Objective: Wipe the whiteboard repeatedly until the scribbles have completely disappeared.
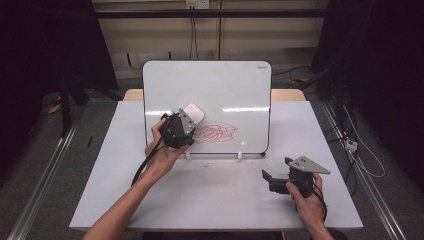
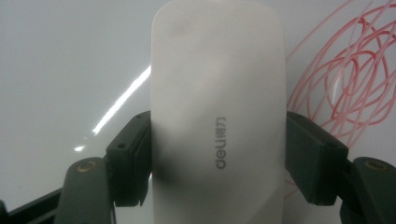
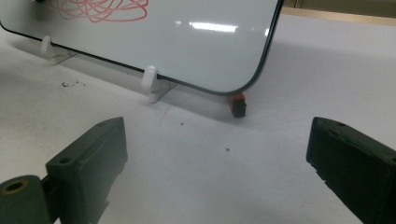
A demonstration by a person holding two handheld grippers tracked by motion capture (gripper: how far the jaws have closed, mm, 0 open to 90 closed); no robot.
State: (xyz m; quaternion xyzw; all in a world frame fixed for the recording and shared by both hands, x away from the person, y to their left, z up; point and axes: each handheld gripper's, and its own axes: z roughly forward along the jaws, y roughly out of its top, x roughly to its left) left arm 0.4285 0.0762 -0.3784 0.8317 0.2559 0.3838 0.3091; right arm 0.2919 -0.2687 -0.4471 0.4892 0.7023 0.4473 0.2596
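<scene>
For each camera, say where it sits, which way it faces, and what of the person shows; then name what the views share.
High view: above the person's side, looking forward and down on the table; both forearms and hands, left tongs, right tongs.
Left gripper view: on the left tongs, facing the whiteboard; jaws clamp a white eraser.
Right gripper view: low over the table, facing the whiteboard's bottom edge; jaws apart.
Shared: the whiteboard's red scribble.

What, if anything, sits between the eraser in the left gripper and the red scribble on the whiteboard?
Nothing visible. The eraser, clamped in the left gripper, sits just left of the red scribble, with bare whiteboard between them.
</scene>
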